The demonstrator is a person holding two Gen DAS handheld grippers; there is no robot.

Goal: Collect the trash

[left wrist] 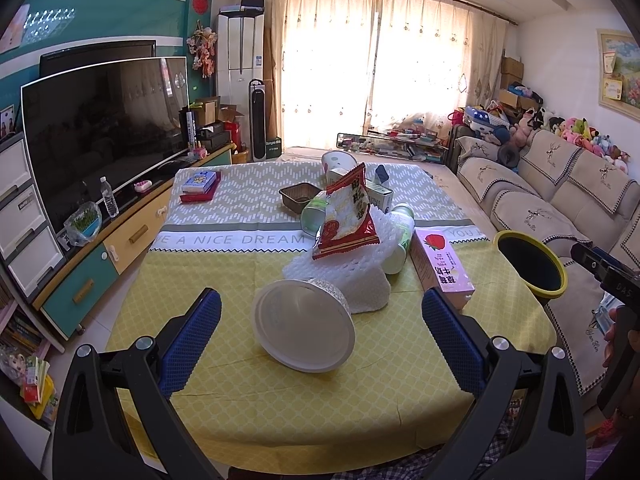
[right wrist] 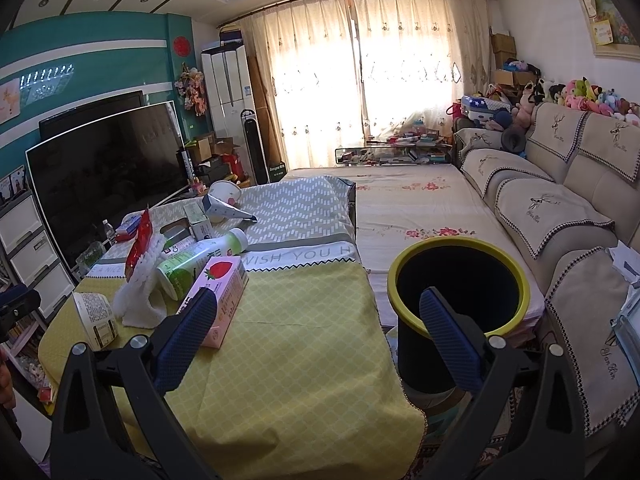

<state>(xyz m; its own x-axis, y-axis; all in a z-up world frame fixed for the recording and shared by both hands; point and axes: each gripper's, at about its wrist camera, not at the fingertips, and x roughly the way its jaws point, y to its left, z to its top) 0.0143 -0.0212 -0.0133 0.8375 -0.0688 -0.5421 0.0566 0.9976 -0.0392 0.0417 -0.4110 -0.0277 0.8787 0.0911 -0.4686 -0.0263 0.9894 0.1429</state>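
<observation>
A pile of trash lies on the yellow tablecloth point(left wrist: 248, 400): a tipped white paper bowl point(left wrist: 304, 326), white foam netting point(left wrist: 340, 276), a red snack bag point(left wrist: 346, 216), green-white bottles point(left wrist: 400, 240), a pink strawberry milk carton point(left wrist: 442, 264) and a brown tray point(left wrist: 300, 196). My left gripper point(left wrist: 320, 320) is open, its blue pads either side of the bowl, just short of it. My right gripper point(right wrist: 318, 316) is open and empty, above the table's right edge, with the carton point(right wrist: 222, 292) by its left pad. A black bin with a yellow rim point(right wrist: 458, 280) stands right of the table.
A large TV point(left wrist: 104, 128) on a low cabinet runs along the left. A sofa point(left wrist: 560, 200) with plush toys lines the right wall. A low bed or platform with a flowered cover point(right wrist: 408, 208) lies beyond the bin. A red box point(left wrist: 200, 190) sits far left on the table.
</observation>
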